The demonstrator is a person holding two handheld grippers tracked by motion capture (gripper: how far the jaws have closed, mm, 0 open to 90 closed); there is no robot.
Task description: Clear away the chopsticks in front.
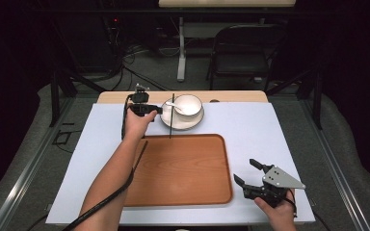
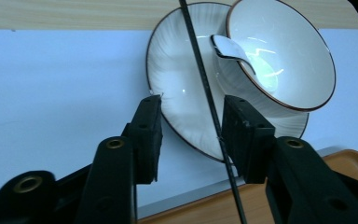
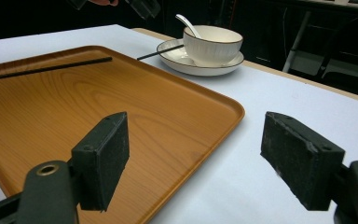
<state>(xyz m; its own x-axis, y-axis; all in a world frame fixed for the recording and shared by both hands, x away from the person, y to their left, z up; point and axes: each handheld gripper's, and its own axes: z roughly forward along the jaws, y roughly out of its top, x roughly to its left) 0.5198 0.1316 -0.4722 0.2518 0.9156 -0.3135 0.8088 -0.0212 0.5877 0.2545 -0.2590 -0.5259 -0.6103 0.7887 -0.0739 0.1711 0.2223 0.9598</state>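
A white bowl (image 1: 189,103) with a white spoon (image 1: 173,105) in it stands on a white saucer (image 1: 179,123) at the far middle of the table. A thin black chopstick (image 1: 172,118) lies across the saucer's left side and reaches the wooden tray (image 1: 183,192). My left gripper (image 1: 159,109) hovers at the saucer's left edge, pointing right. In the left gripper view its open jaws (image 2: 191,135) straddle the chopstick (image 2: 205,84), which runs close along the right jaw. A second chopstick (image 1: 141,151) rests on the tray's left rim. My right gripper (image 1: 244,170) stands open and empty right of the tray.
A pale blue mat (image 1: 265,130) covers the table, with a bare wooden strip (image 1: 231,96) along the far edge. A dark folding chair (image 1: 241,53) and a table leg (image 1: 181,48) stand beyond the table. Cables trail from both grippers.
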